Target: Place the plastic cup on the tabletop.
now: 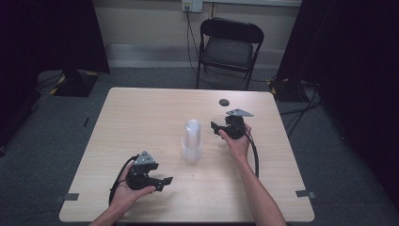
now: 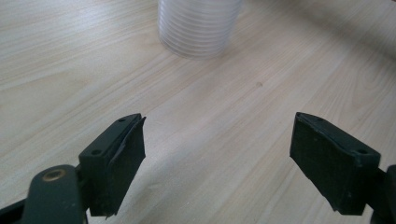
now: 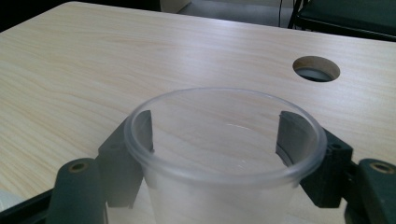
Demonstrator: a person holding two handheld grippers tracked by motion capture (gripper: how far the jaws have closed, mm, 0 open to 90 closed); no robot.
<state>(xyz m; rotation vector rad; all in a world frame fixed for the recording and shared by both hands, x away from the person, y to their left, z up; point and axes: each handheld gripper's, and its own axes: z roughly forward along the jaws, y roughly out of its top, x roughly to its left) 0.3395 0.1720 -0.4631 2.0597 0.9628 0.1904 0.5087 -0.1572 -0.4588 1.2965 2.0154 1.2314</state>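
A stack of clear plastic cups [image 1: 192, 141] stands upright at the middle of the wooden table [image 1: 141, 117]; its ribbed base [image 2: 200, 28] shows ahead in the left gripper view. Near the front edge my left gripper [image 1: 165, 182] [image 2: 217, 158] rests low over the wood, open, with nothing between its jaws. To the right of the stack my right gripper [image 1: 217, 126] [image 3: 217, 140] is shut on a single clear cup [image 3: 224, 186] [image 1: 219, 118], one pad against each side of its wall. That cup is upright and keeps its round shape. Whether it touches the table is hidden.
A round cable hole [image 1: 224, 101] [image 3: 316, 68] lies in the table just beyond the right gripper. A black folding chair [image 1: 229, 47] stands behind the far edge. Bare wood stretches across the left half of the table.
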